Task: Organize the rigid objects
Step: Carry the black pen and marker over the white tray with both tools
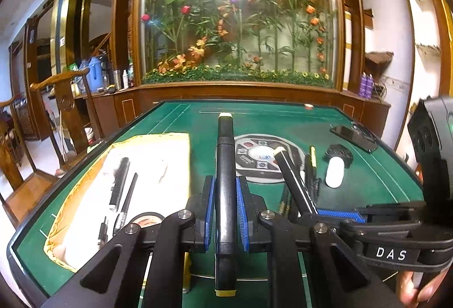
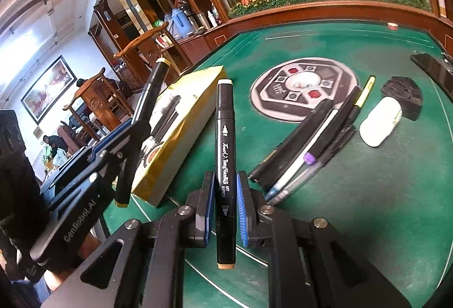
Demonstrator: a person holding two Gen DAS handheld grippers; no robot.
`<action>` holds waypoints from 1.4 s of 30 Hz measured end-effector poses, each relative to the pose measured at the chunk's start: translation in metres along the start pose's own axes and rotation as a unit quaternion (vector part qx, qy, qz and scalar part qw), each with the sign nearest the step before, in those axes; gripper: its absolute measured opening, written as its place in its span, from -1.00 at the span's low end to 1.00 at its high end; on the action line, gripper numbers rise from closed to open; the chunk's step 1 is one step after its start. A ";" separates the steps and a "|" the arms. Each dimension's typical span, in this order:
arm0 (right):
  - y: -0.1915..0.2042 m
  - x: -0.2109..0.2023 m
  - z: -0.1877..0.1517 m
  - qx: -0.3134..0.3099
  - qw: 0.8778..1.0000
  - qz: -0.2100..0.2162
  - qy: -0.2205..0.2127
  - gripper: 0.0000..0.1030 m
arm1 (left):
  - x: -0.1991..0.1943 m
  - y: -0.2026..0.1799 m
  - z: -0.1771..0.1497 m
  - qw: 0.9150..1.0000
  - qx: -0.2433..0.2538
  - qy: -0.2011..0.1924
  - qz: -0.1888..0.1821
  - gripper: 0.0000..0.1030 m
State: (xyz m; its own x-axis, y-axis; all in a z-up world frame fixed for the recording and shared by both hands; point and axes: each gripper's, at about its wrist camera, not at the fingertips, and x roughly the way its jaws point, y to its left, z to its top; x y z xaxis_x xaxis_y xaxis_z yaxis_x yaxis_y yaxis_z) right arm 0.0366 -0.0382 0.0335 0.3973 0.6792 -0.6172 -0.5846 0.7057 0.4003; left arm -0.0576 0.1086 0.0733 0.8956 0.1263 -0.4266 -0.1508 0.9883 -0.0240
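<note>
My left gripper [image 1: 225, 183] is shut on a black marker [image 1: 225, 138] with a yellow rear cap, held above the green table [image 1: 368, 183]. My right gripper [image 2: 225, 177] is shut on a black art marker [image 2: 223, 115] with a tan rear cap. Each gripper shows in the other's view: the right gripper [image 1: 317, 211] at the lower right, the left gripper [image 2: 130, 129] at the left. A yellow-lined open box [image 1: 158, 136] [image 2: 198, 76] lies left of both and holds pens and a tape roll. A pile of loose pens [image 2: 311, 143] lies right of the right gripper.
A round control disc [image 2: 305, 87] sits at the table's centre. A white capsule-shaped object [image 2: 380, 121], a black octagonal piece [image 2: 402, 98] and a phone [image 2: 436, 67] lie to the right. Wooden chairs [image 1: 70, 109] stand past the left edge. People sit in the far room.
</note>
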 end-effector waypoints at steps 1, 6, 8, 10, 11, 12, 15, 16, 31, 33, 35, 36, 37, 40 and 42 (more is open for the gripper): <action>0.004 0.002 0.001 -0.002 1.000 0.001 0.003 -0.73 | -0.001 0.006 0.001 1.000 -0.007 -0.001 0.002 -0.71; 0.024 0.006 0.007 -0.015 1.000 0.009 0.006 -0.72 | -0.006 0.039 0.005 0.999 -0.036 -0.010 0.021 -0.71; 0.031 0.007 0.011 -0.017 1.000 0.015 0.007 -0.72 | -0.007 0.054 0.006 0.998 -0.050 -0.011 0.029 -0.71; 0.040 0.011 0.016 -0.018 0.999 0.026 0.011 -0.72 | -0.008 0.069 0.006 0.997 -0.064 -0.012 0.037 -0.71; 0.045 0.014 0.019 -0.019 0.999 0.030 0.012 -0.72 | -0.008 0.075 0.005 0.997 -0.069 -0.012 0.040 -0.71; 0.049 0.016 0.021 -0.021 0.999 0.032 0.013 -0.72 | -0.008 0.081 0.005 0.996 -0.074 -0.012 0.045 -0.71; 0.063 0.025 0.027 -0.028 0.999 0.039 0.018 -0.72 | -0.005 0.100 0.002 0.994 -0.091 -0.007 0.056 -0.71; 0.067 0.028 0.029 -0.030 0.998 0.041 0.020 -0.72 | -0.004 0.105 0.000 0.994 -0.097 -0.005 0.059 -0.71; 0.111 0.090 0.062 -0.036 0.998 0.023 0.044 -0.72 | 0.022 0.136 -0.012 0.989 -0.129 0.033 0.058 -0.71; 0.110 0.101 0.065 -0.023 0.998 0.011 0.051 -0.72 | 0.026 0.139 -0.014 0.988 -0.136 0.042 0.056 -0.71; 0.108 0.111 0.067 -0.013 0.998 0.004 0.059 -0.72 | 0.030 0.142 -0.015 0.987 -0.141 0.050 0.056 -0.71; 0.106 0.116 0.068 -0.008 0.998 0.000 0.063 -0.72 | 0.032 0.143 -0.016 0.987 -0.141 0.052 0.056 -0.71; 0.104 0.120 0.069 -0.003 0.998 -0.002 0.065 -0.72 | 0.033 0.144 -0.016 0.987 -0.144 0.056 0.052 -0.71; 0.098 0.130 0.069 0.011 0.997 -0.016 0.072 -0.72 | 0.035 0.146 -0.015 0.986 -0.150 0.059 0.048 -0.71; 0.095 0.137 0.069 0.021 0.996 -0.023 0.078 -0.72 | 0.038 0.146 -0.014 0.985 -0.150 0.065 0.048 -0.71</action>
State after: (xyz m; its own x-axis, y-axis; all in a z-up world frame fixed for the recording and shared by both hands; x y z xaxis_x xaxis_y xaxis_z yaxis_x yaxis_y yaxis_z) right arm 0.0847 0.1362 0.0339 0.3064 0.6091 -0.7315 -0.5375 0.7450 0.3951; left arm -0.0512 0.2563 0.0405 0.8132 0.1857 -0.5516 -0.3655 0.9005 -0.2355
